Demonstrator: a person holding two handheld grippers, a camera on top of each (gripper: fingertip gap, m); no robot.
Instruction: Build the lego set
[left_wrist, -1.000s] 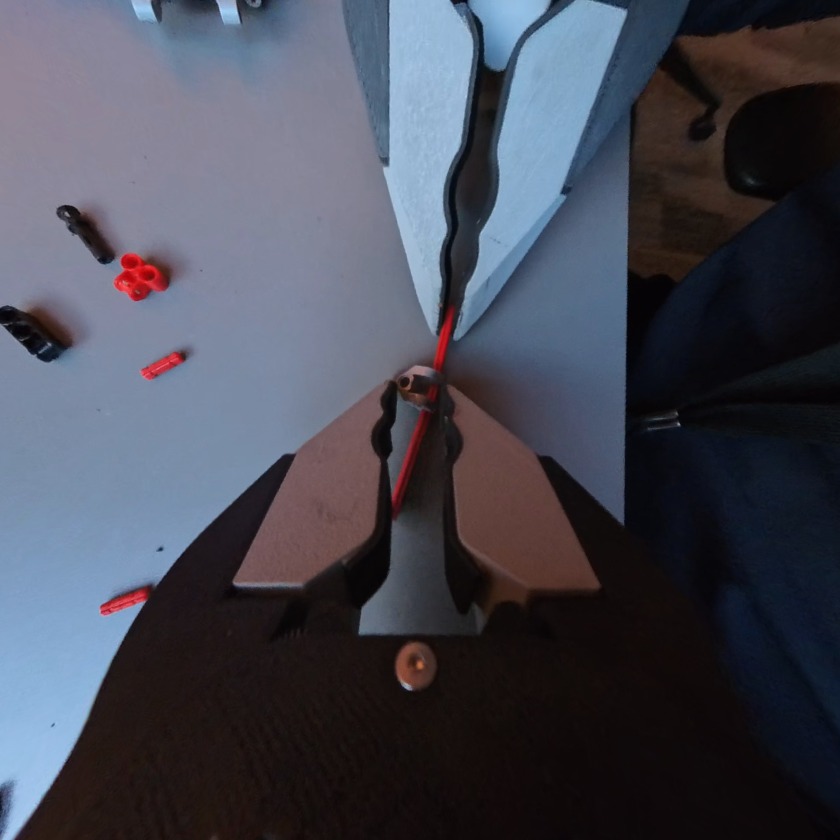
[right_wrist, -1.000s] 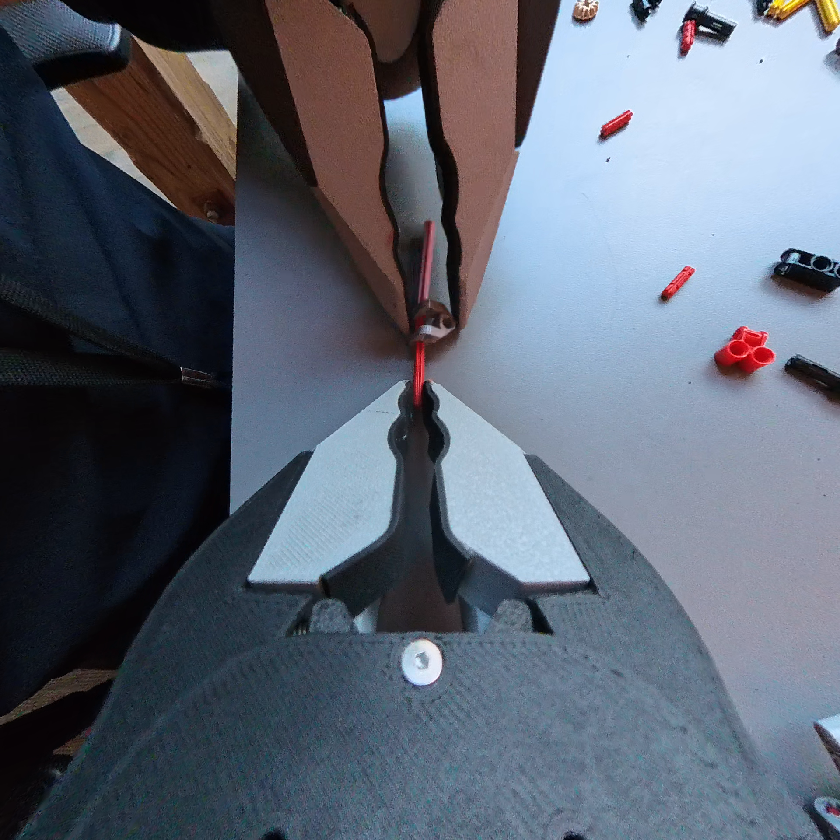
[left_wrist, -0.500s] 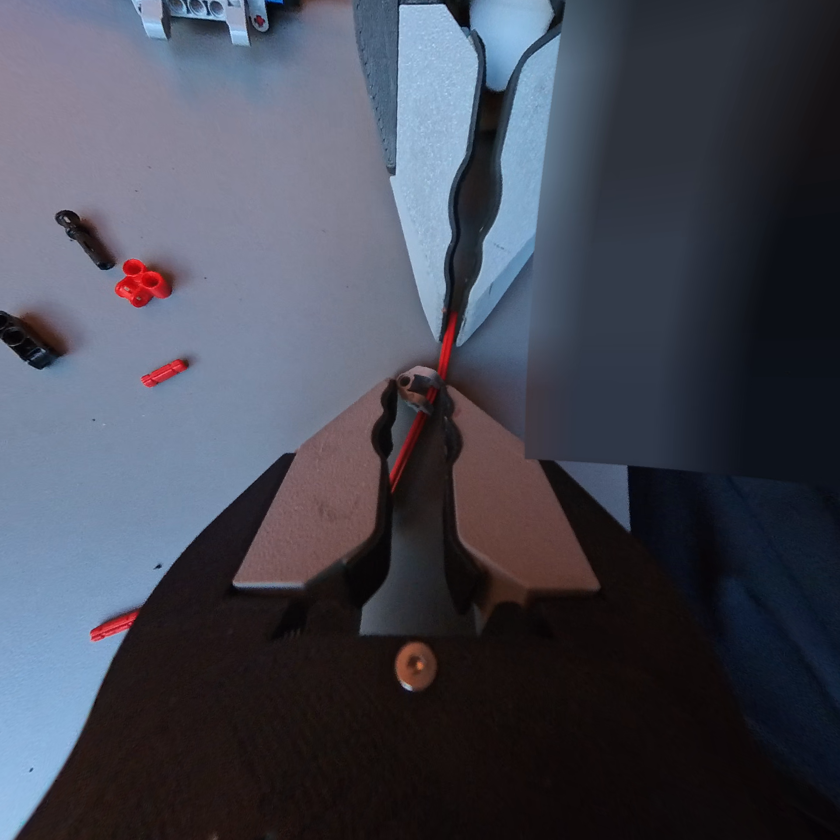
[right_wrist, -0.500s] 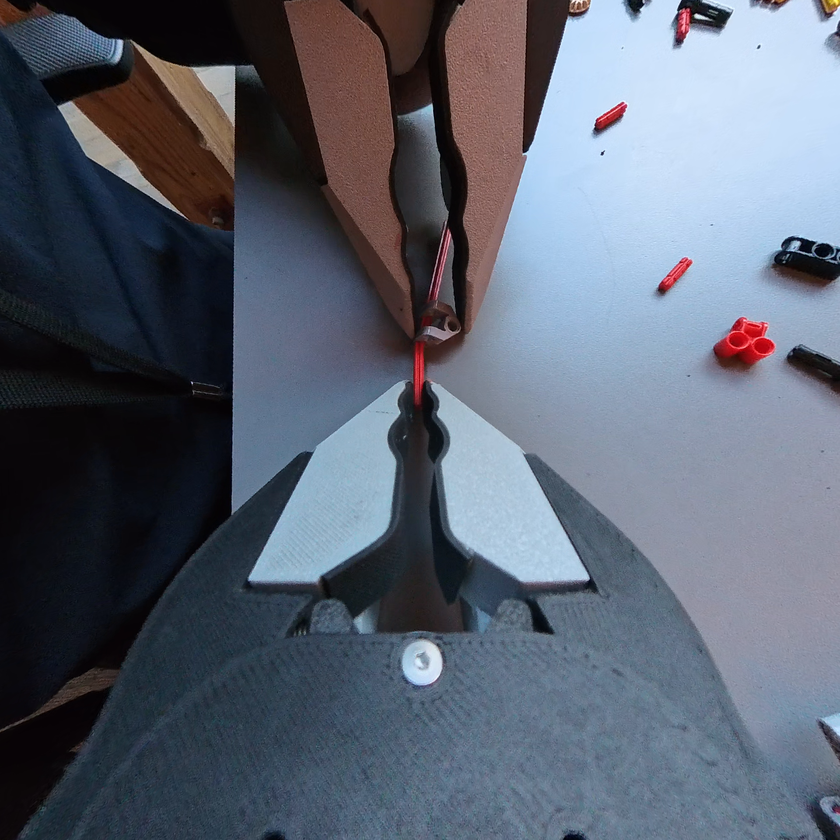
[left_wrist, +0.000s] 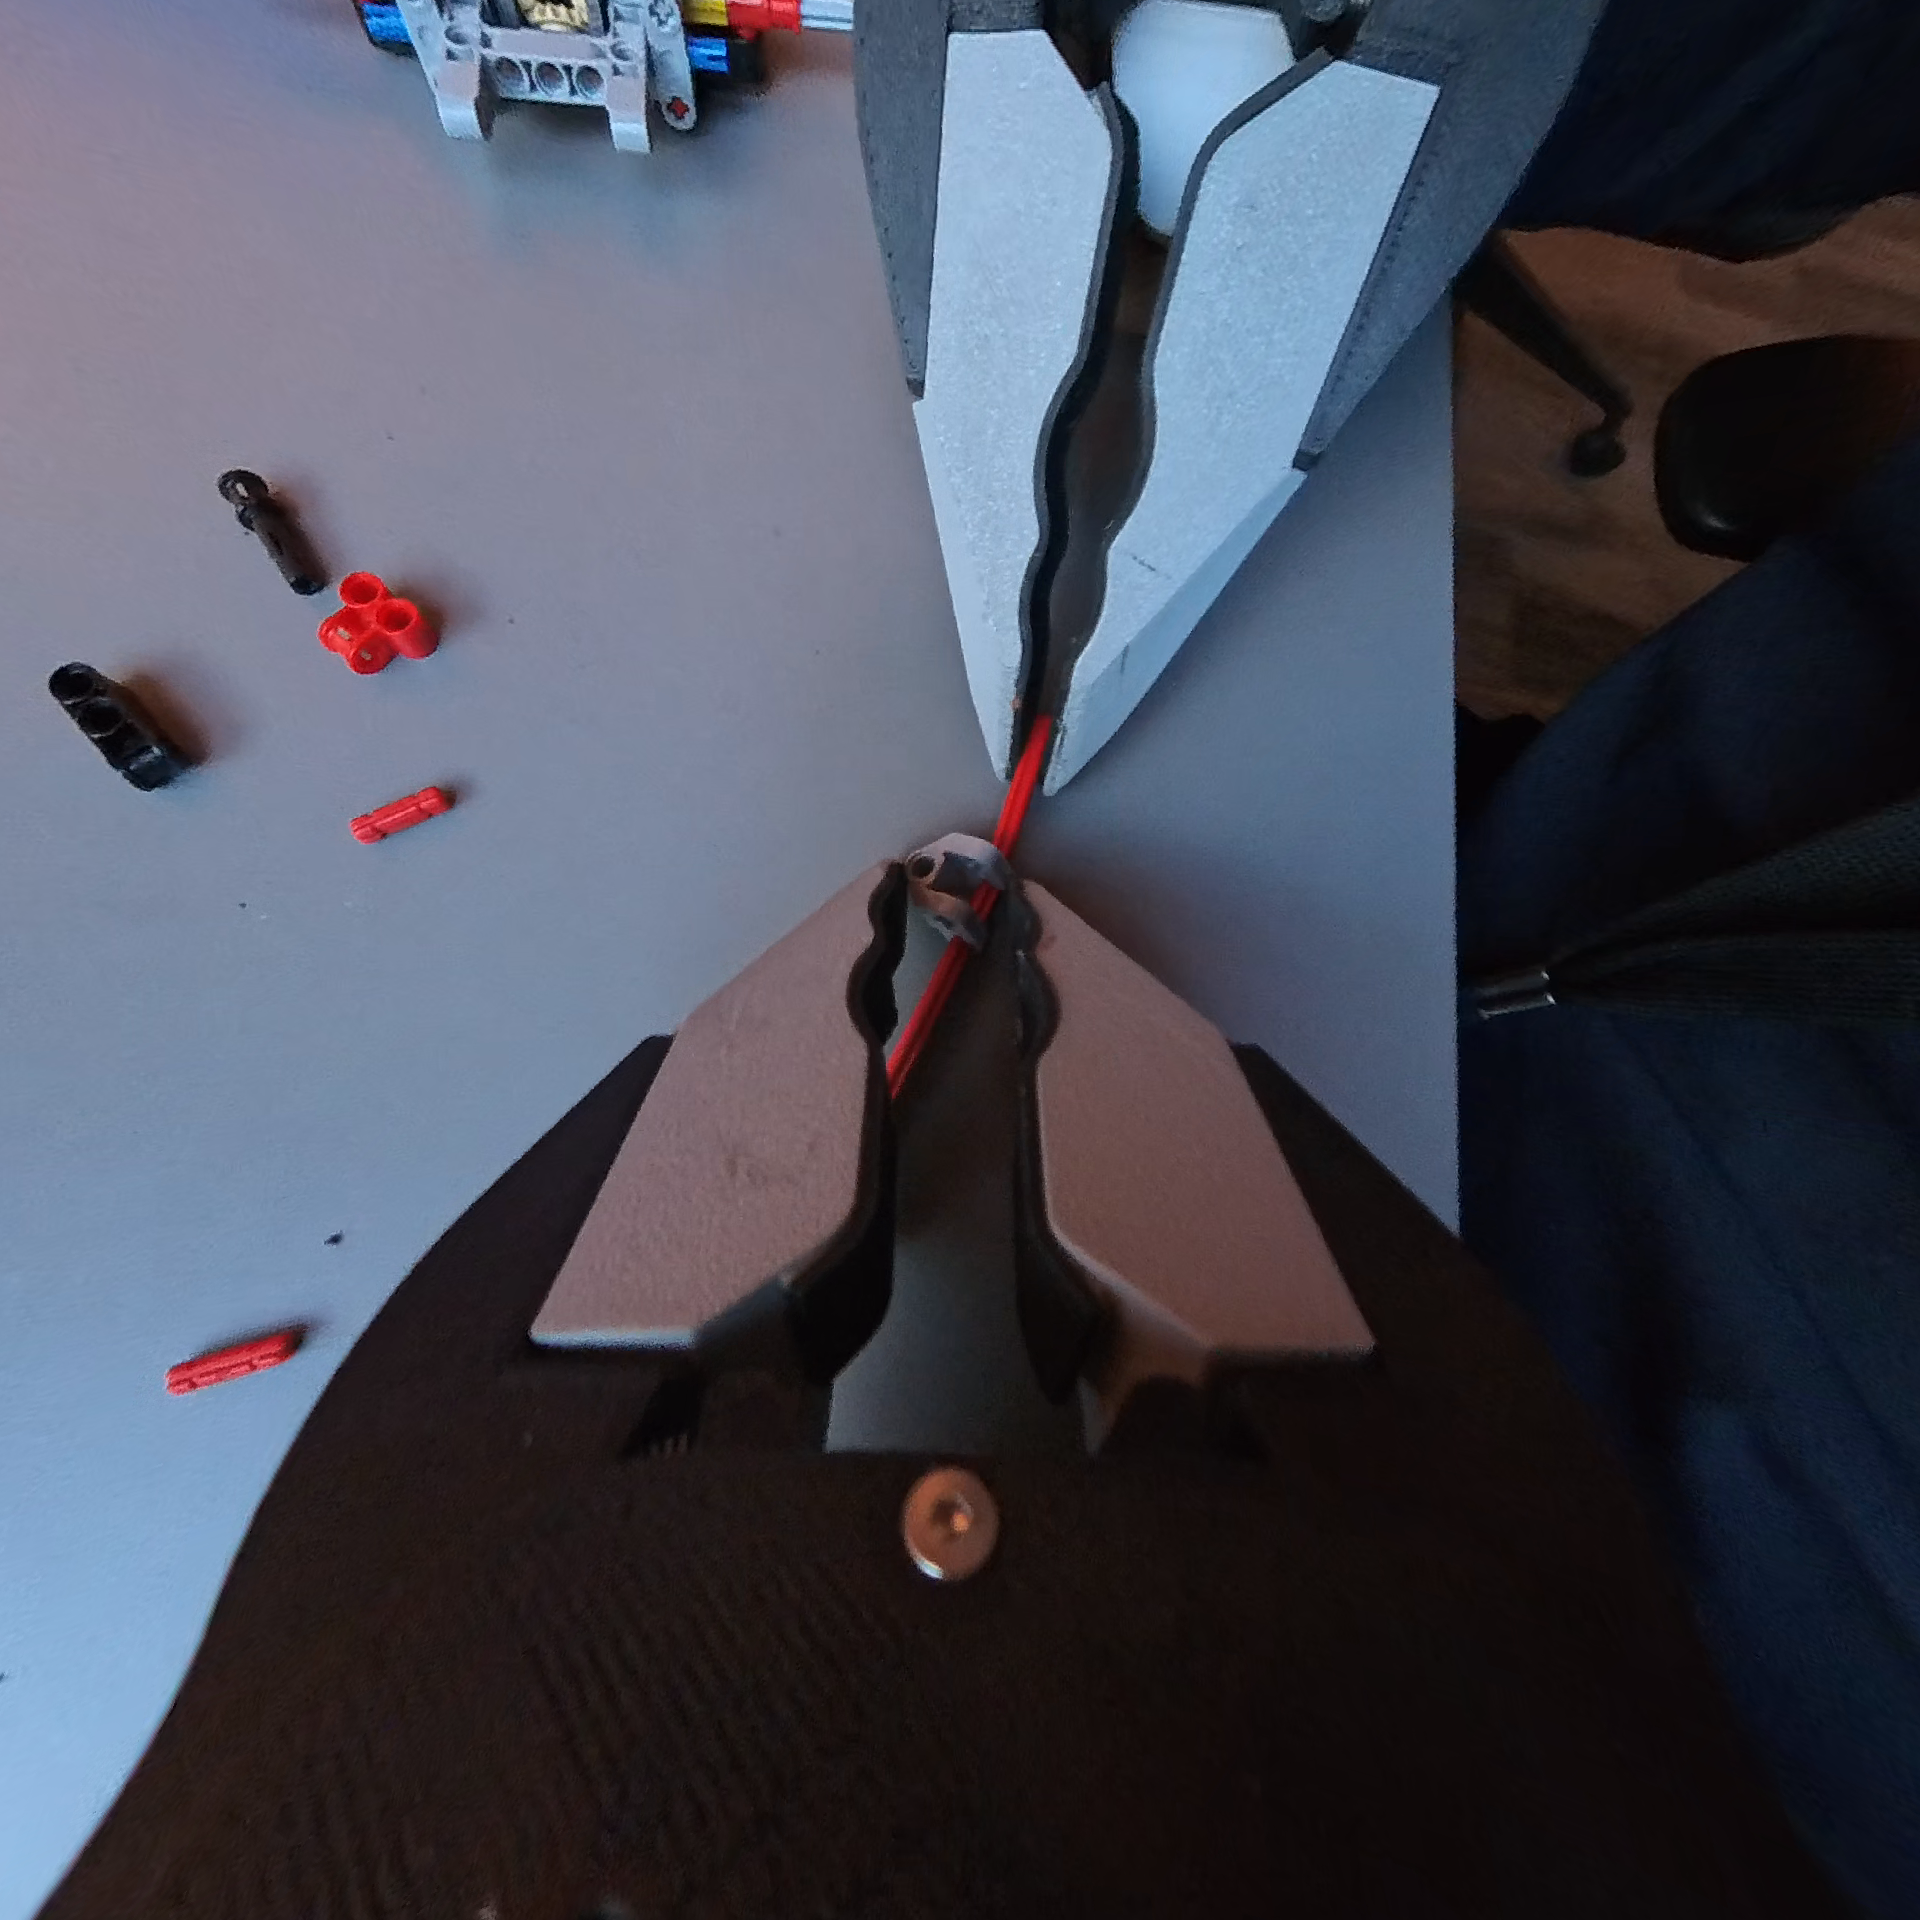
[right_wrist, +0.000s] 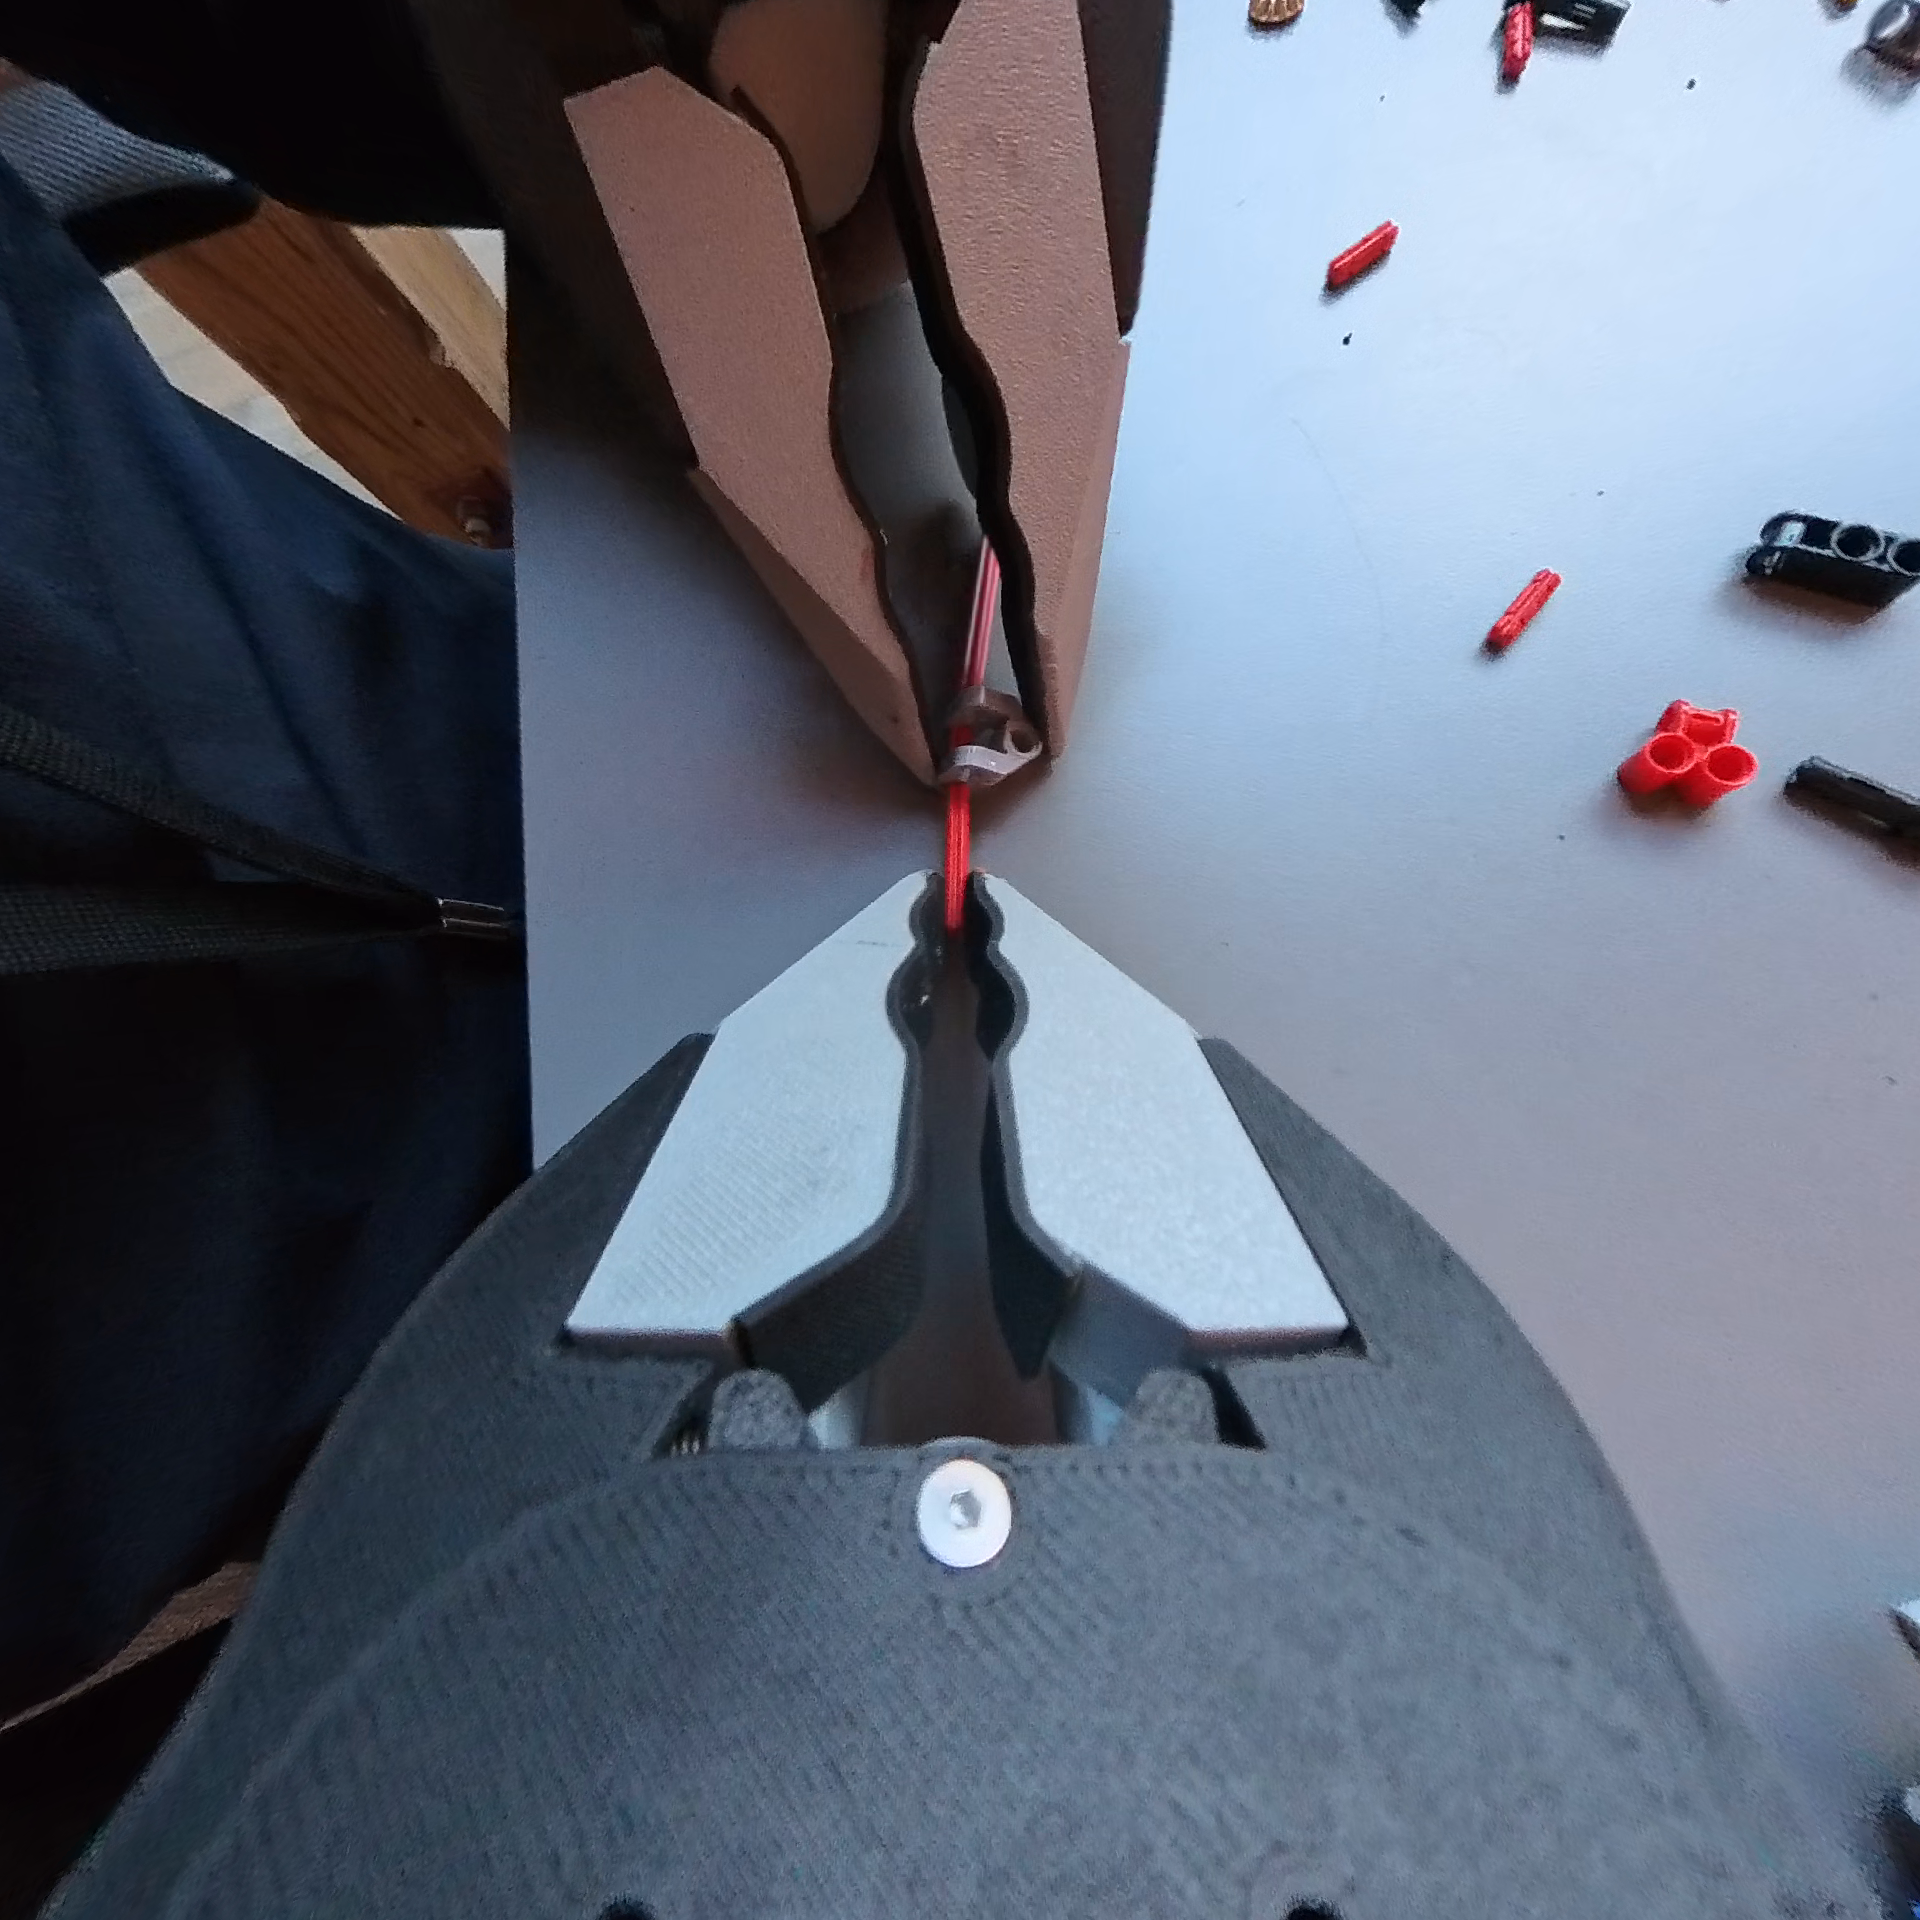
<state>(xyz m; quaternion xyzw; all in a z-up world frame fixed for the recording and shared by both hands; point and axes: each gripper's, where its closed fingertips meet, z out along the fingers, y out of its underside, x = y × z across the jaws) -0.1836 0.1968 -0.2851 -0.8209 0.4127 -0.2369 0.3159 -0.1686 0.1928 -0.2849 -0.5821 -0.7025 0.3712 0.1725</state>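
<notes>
Since a second ago: grey connector (left_wrist: 951, 883) turned slightly on red axle (left_wrist: 1023, 774); both tools in the same grip; more of the built model (left_wrist: 561, 62) in frame at the top edge.

Left wrist view:
- Left gripper (left_wrist: 956, 894): brown fingers (left_wrist: 748, 1122) clamped on grey connector, held at the fingertips above grey table (left_wrist: 623, 416).
- Red axle: threaded through grey connector, running back between the brown fingers and forward into the other tool.
- Right gripper (left_wrist: 1029, 748): pale grey fingers (left_wrist: 987, 416) closed on the far end of red axle, tip to tip with left gripper.
- Left of grey connector, lying on the table: two red pins (left_wrist: 400, 814), (left_wrist: 234, 1361); red triple connector (left_wrist: 376, 623); black pin (left_wrist: 272, 530); black beam (left_wrist: 116, 725).
- Right of grey connector: table edge, dark blue fabric (left_wrist: 1714, 1143) beyond.

Right wrist view:
- Right gripper (right_wrist: 954, 894): pads pressed together on the near end of red axle (right_wrist: 957, 831).
- Left gripper (right_wrist: 987, 743): just past red axle, closed on grey connector (right_wrist: 992, 753).
- Right of red axle, on the table: red pins (right_wrist: 1522, 610), (right_wrist: 1361, 252); red triple connector (right_wrist: 1688, 769); black beam (right_wrist: 1834, 556).
- Left of red axle: dark blue fabric (right_wrist: 208, 623), wooden frame (right_wrist: 343, 364).
</notes>
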